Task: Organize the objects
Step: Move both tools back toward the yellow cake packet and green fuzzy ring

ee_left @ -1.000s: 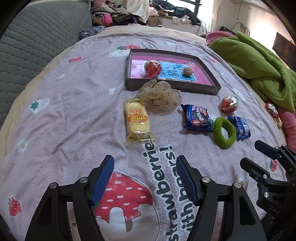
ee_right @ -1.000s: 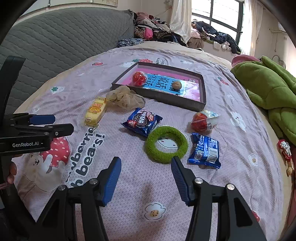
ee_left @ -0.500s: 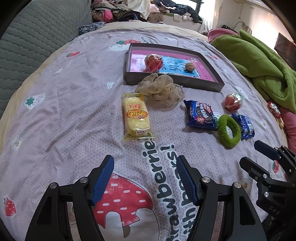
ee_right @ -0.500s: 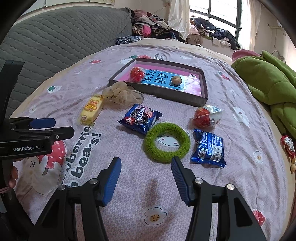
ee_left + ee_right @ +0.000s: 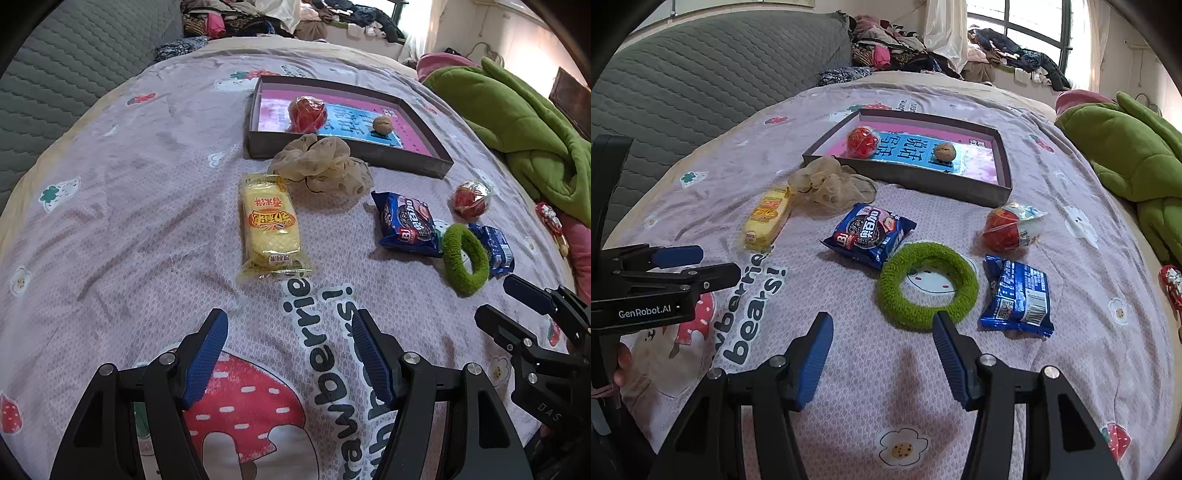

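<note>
A shallow grey box (image 5: 351,149) (image 5: 912,181) with a pink floor holds a red wrapped ball (image 5: 307,113) and a walnut (image 5: 382,125). On the bedsheet lie a yellow wafer packet (image 5: 269,225) (image 5: 766,218), a beige scrunchie (image 5: 321,164), a blue cookie packet (image 5: 870,234), a green fuzzy ring (image 5: 929,290), a second blue packet (image 5: 1017,297) and another red wrapped ball (image 5: 1008,227). My left gripper (image 5: 290,332) is open, just short of the wafer packet. My right gripper (image 5: 882,330) is open, its right pad at the ring's near edge.
A green blanket (image 5: 1126,155) is heaped at the right. A grey quilted headboard (image 5: 701,74) lines the left side. Clothes are piled by the window at the back. A small red trinket (image 5: 1171,284) lies at the right edge of the sheet.
The left gripper has crept forward and down toward the wafer packet, which sits larger in view. The right gripper has edged a little closer to the green ring. Both jaws keep their width.
</note>
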Demonstrator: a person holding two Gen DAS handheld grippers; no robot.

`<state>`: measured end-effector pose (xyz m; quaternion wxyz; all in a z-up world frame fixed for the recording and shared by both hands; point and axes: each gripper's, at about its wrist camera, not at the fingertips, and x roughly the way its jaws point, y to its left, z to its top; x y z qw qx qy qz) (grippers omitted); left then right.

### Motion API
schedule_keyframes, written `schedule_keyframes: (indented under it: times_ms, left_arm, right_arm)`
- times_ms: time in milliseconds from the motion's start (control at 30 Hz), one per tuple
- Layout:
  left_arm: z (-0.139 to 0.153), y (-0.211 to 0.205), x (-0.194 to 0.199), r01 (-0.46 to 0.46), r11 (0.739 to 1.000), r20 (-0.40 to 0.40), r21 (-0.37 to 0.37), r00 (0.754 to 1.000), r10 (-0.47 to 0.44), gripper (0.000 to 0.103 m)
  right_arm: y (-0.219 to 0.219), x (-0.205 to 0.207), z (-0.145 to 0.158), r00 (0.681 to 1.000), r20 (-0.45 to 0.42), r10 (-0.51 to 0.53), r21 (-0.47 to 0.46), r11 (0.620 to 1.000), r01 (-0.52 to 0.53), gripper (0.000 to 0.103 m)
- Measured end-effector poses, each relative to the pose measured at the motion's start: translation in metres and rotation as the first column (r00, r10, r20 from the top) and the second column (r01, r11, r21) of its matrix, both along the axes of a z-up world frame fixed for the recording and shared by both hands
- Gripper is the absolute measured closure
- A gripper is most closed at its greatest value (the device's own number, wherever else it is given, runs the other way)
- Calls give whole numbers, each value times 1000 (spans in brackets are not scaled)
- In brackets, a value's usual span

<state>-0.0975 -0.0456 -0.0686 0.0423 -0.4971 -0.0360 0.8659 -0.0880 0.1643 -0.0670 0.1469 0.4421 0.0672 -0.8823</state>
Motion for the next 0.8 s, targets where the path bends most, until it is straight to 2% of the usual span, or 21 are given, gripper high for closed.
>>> schedule_keyframes:
  times_ms: [800]
  left_arm:
    - [-11, -7, -38, -21, 1000, 10, 16, 1000, 21, 32]
  right_arm:
    - [-5, -29, -15, 1000, 16, -7, 9, 1000, 7, 47]
